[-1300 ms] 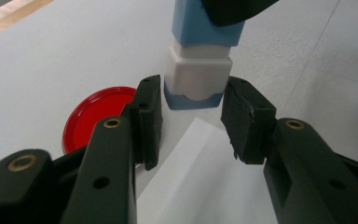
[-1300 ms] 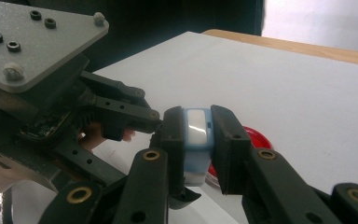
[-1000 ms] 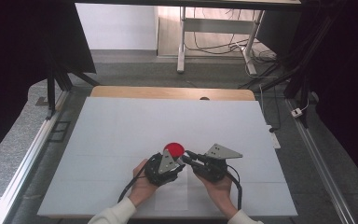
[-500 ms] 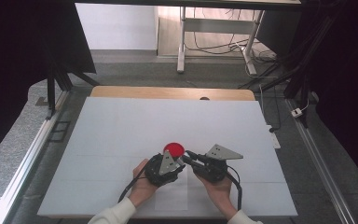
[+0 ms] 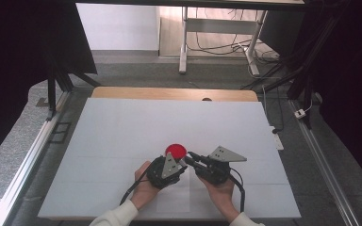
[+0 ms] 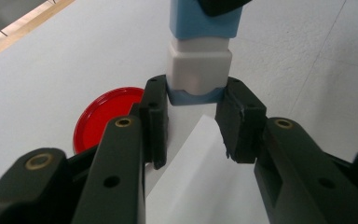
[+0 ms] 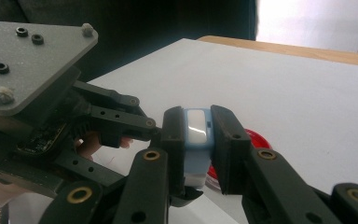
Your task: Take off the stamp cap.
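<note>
Left to right: the left gripper [image 6: 193, 116] is clamped on the lower end of a blue-and-white block [image 6: 199, 70], held above the table [image 5: 122, 132] beside a red lid [image 6: 103, 116]. The right gripper [image 7: 196, 140] is closed on its blue upper end. The block is judged light, rigid and smooth-sided; its flat sides are best pinched.

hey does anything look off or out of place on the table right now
Nothing stands out. The left gripper and the right gripper each clamp an end of one small blue and white block, held level between them. The red lid lies flat on the white table, with no spill or damage visible.
</note>
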Action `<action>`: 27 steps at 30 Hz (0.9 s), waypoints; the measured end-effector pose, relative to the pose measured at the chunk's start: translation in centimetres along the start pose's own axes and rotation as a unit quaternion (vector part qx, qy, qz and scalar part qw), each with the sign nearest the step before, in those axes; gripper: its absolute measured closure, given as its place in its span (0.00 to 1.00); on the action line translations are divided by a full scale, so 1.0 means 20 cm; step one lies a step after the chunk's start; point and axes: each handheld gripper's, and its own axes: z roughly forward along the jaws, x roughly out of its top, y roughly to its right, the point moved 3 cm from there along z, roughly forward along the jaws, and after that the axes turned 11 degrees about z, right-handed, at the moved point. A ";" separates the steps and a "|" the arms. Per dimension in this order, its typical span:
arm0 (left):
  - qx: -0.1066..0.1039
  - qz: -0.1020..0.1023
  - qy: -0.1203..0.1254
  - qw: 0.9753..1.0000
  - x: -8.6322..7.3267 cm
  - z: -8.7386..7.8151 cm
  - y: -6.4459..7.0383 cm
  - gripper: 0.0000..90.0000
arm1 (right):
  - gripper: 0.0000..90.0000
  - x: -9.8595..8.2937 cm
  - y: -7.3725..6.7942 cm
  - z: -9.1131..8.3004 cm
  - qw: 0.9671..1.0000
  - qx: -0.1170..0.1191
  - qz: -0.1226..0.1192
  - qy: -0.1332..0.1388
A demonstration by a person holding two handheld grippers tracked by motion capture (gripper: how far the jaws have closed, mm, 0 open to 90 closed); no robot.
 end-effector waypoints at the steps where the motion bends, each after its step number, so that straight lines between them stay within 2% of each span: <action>1: 0.001 0.001 -0.001 1.000 0.00 0.00 0.00 0.72 | 0.83 0.00 0.00 0.00 1.000 0.000 0.001 0.001; 10: 0.014 0.015 -0.007 1.000 0.00 -0.01 0.00 0.73 | 0.83 -0.01 0.00 0.00 1.000 -0.002 0.005 0.007; 15: 0.008 0.016 -0.010 1.000 0.00 0.00 0.01 0.73 | 0.83 -0.01 0.00 0.00 1.000 -0.002 0.008 0.005; 23: 0.010 0.025 -0.010 1.000 -0.01 -0.01 0.01 0.73 | 0.83 -0.01 0.00 0.00 1.000 -0.001 0.010 0.001; 27: 0.009 0.021 -0.007 1.000 -0.01 -0.01 0.01 0.73 | 0.83 -0.01 0.00 0.00 1.000 -0.002 0.009 0.003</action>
